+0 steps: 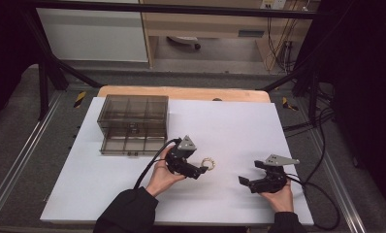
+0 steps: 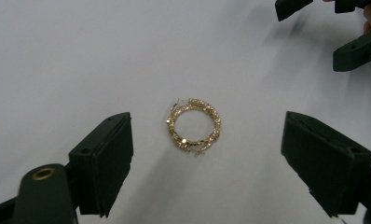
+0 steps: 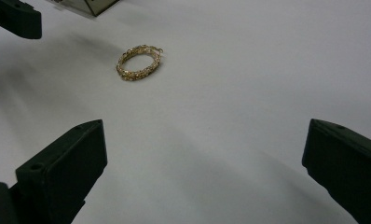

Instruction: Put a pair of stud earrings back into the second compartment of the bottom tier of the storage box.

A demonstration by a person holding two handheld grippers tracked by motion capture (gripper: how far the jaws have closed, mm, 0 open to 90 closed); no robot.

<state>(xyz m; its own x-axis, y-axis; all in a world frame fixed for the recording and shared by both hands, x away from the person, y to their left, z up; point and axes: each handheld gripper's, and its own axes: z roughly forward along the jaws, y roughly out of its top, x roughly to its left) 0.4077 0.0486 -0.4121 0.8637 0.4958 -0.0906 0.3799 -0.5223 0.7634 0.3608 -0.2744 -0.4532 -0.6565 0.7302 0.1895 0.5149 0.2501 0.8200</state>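
Observation:
A gold chain bracelet (image 1: pixel 208 163) lies coiled in a ring on the white table top (image 1: pixel 230 121). In the left gripper view the bracelet (image 2: pixel 194 129) rests flat on the sheet in the gap between the two black jaws, touching neither; my left gripper (image 2: pixel 207 168) is open. A hand holds that left gripper (image 1: pixel 201 169) just left of the bracelet. My right gripper (image 1: pixel 250 173) sits near the front right, open, with nothing between its jaws. In the right gripper view (image 3: pixel 204 172) the bracelet (image 3: pixel 139 62) lies farther off at upper left.
A smoky clear compartment box (image 1: pixel 133 124) stands at the back left of the white sheet; its corner (image 3: pixel 97 4) shows in the right gripper view. Black cables trail from both grippers. The right gripper's jaws (image 2: pixel 356 46) show at the left gripper view's top right.

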